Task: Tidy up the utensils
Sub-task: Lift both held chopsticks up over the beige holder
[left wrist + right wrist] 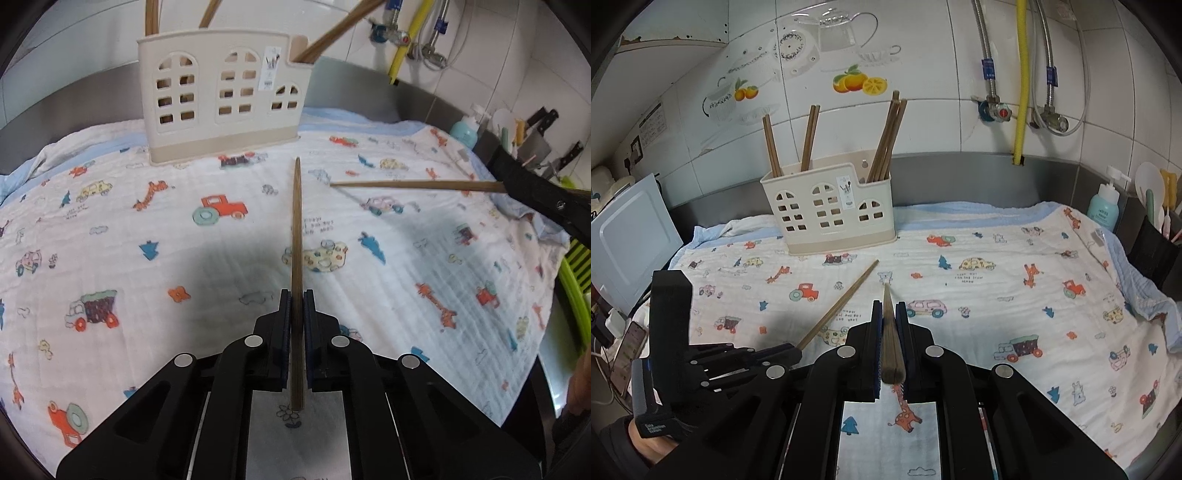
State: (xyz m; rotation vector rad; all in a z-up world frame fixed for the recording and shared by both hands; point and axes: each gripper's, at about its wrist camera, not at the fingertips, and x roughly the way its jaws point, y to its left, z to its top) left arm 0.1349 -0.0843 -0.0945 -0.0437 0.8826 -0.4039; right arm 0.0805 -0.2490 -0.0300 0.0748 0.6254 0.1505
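A beige utensil holder [221, 96] with arched cut-outs stands at the back of the patterned cloth; it also shows in the right wrist view [831, 210], with several wooden chopsticks [886, 140] upright in its compartments. My left gripper [295, 299] is shut on a wooden chopstick [296, 229] that points forward above the cloth. My right gripper [889, 308] is shut on another chopstick [891, 339], also pointing forward. The left gripper [792, 354] and its chopstick [842, 301] show at the lower left of the right wrist view. The right chopstick [413, 184] enters the left wrist view from the right.
The white cloth [997, 295] with cartoon vehicles covers the counter. A blue soap bottle [1103, 208] and a black utensil rack [1156, 247] stand at the right. A white board [631, 236] leans at the left. Pipes [1020, 81] run down the tiled wall. A green rack [574, 273] sits at the right edge.
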